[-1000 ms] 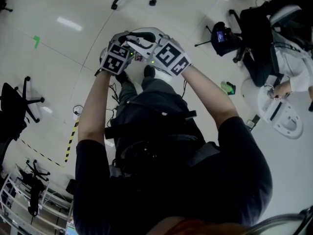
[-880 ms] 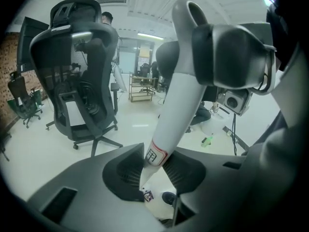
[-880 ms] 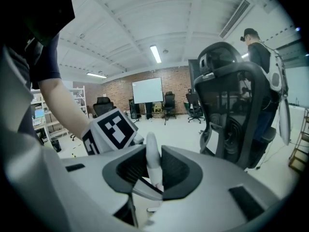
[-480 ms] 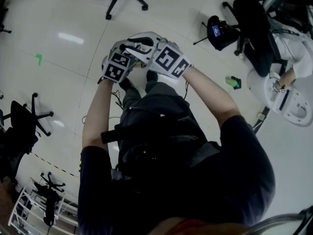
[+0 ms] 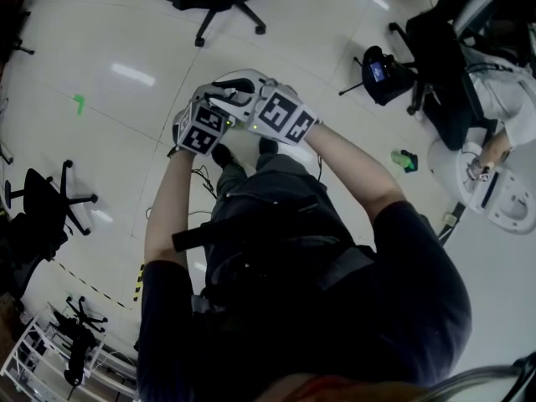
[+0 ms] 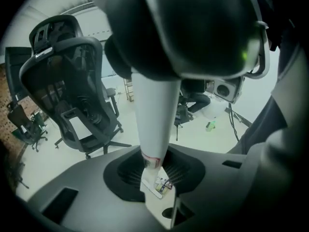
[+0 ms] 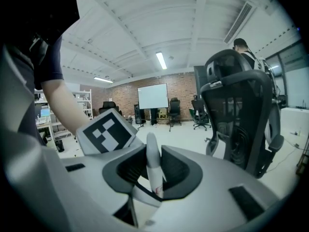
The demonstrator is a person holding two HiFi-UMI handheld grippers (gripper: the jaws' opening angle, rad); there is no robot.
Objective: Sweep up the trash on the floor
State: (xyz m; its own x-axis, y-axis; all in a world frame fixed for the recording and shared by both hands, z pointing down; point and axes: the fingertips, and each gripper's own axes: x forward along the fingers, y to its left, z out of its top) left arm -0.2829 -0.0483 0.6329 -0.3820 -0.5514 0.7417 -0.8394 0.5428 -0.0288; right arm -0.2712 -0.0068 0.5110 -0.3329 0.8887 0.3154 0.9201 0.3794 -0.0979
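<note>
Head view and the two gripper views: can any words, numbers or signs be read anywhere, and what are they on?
No text can be read.
Left cube and right cube: black-and-white square patterns only, no letters.
Red band on the handle: print too blurred to read.
Small screen: too small to read.
White screen on the brick wall: blank.

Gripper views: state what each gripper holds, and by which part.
Both grip a white handle. The right gripper holds it near its rounded end. The left gripper, whose jaws have just been closing, holds its shaft.
</note>
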